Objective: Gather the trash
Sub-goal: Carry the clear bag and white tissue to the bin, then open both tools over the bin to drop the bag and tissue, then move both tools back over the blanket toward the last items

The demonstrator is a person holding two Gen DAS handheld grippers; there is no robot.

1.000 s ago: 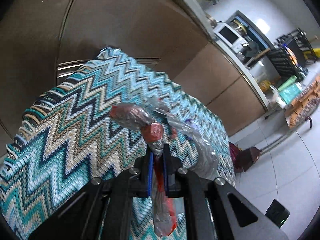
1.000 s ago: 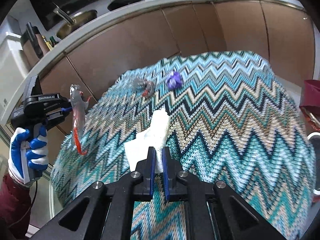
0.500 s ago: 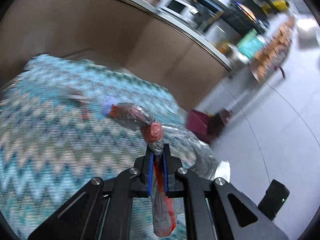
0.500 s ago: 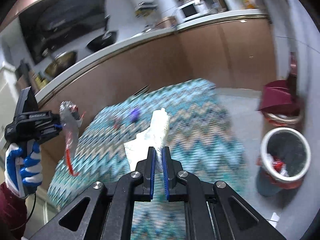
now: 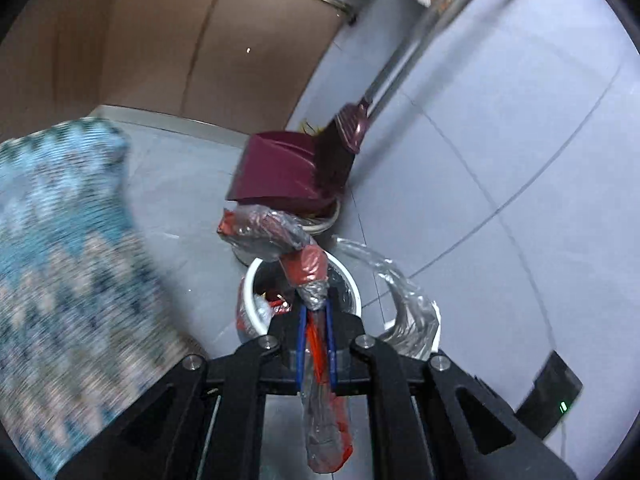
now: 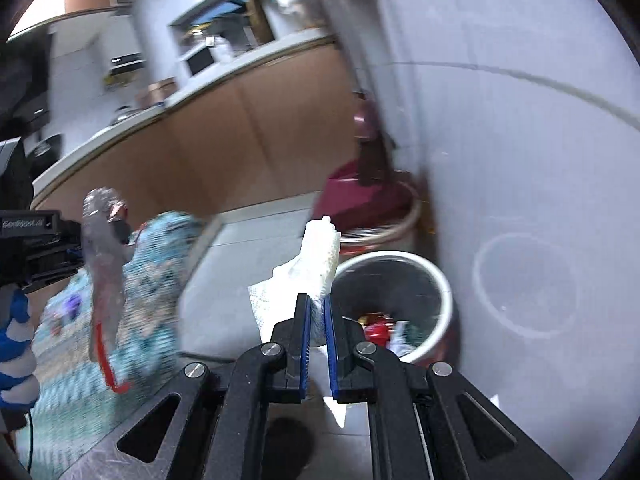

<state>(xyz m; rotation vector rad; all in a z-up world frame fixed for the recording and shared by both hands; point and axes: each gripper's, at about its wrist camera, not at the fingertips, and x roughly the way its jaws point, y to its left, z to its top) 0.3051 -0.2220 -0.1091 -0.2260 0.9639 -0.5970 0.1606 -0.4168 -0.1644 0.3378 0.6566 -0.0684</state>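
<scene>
My left gripper [image 5: 316,312] is shut on a crumpled red and clear plastic wrapper [image 5: 280,240], held over the near side of a white-rimmed trash bin [image 5: 348,280] on the floor. My right gripper [image 6: 316,304] is shut on a white crumpled paper towel [image 6: 316,256], just left of the same trash bin [image 6: 440,280], which holds red and white scraps. In the right wrist view the left gripper [image 6: 74,236] shows at the left edge with the plastic wrapper [image 6: 102,264] hanging from it, above a blue-gloved hand [image 6: 16,344]. A purple scrap [image 6: 74,302] lies on the zigzag cloth.
The zigzag-cloth table [image 5: 48,248] is at the left. A maroon dustpan [image 5: 288,172] and broom [image 5: 340,148] stand behind the bin on a second pail. Brown cabinets [image 5: 160,40] run along the back; grey floor tiles [image 5: 500,140] spread right.
Both grippers have swung right from above the zigzag table to the trash bin on the floor, each still carrying its piece. The table has slid to the left edge of both views.
</scene>
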